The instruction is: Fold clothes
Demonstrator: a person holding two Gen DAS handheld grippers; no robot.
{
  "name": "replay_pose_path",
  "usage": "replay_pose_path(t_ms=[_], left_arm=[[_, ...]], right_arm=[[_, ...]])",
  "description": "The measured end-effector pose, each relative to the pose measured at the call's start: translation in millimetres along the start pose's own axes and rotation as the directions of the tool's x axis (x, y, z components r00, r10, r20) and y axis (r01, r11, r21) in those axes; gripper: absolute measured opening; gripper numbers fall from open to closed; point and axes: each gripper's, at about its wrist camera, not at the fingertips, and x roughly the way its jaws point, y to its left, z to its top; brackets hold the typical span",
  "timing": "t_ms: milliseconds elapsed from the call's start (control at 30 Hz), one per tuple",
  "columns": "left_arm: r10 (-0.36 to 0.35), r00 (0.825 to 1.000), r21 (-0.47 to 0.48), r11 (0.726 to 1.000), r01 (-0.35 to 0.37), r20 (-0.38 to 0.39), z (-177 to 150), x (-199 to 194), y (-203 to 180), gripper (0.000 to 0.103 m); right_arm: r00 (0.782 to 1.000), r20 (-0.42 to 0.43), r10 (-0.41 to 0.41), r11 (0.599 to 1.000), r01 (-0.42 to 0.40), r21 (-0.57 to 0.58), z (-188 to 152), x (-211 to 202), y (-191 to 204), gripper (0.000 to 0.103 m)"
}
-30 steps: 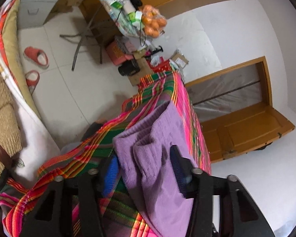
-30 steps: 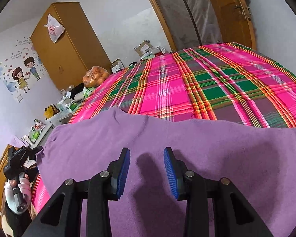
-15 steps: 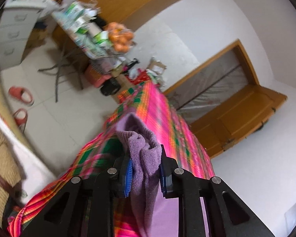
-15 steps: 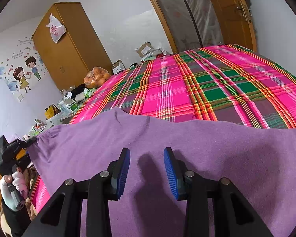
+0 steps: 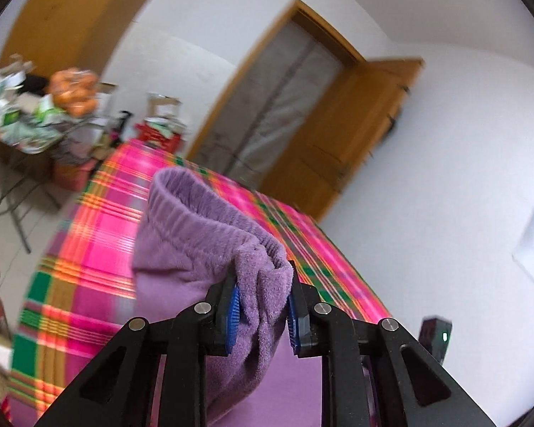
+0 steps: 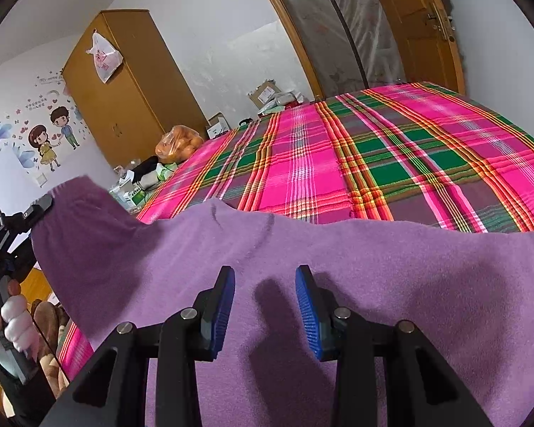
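- Early in the fold: purple fleece garment mostly spread flat on the plaid bedspread, no finished fold visible
- One end, the elastic-ribbed waistband or cuff, lifted clear of the bed; rest lying flat
- Left tool clamped narrow on a bunched corner of that ribbed end, fabric pressed between both blue pads
- Right tool wide apart over the flat part of the garment, nothing between the pads; cannot tell whether tips press the cloth
- Left to do, by the look of it: carry the lifted end across, lay down, smooth, then further folds
- Garment: thick, soft, fuzzy nap; drapes heavily, one shallow wrinkle near the far edge
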Motion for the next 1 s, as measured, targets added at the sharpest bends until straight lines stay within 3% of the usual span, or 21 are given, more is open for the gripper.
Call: replay_pose_path(t_ms=[267, 633, 767, 867, 1000], left_arm=[[-0.052, 0.983, 0.156, 0.984, 0.080, -0.178, -42, 45, -51, 0.022], [-0.025, 0.936, 0.216, 0.970, 0.108, -0.352, -92, 71, -54, 0.022], [-0.038, 0.938, 0.223, 0.967, 0.121, -0.344, -94, 58, -54, 0.025], [-0.097, 0.943, 0.201, 0.965, 0.168, -0.319, -94, 40, -53, 0.034], [-0.154, 0.949, 0.174, 0.963, 0.206, -0.276, -89, 21, -46, 0.035]], right_arm=[[1.000, 0.012, 0.017, 1.000, -0.017, 0.016, 1, -2, -6, 0.037], [1.000, 0.011, 0.022, 1.000, -0.022, 0.016, 2, -1, -8, 0.037], [1.000, 0.005, 0.020, 1.000, -0.020, 0.018, 2, 1, -8, 0.037], [1.000, -0.002, 0.017, 1.000, -0.017, 0.020, 2, 2, -8, 0.037], [1.000, -0.012, 0.015, 1.000, -0.015, 0.021, 3, 4, -9, 0.037]])
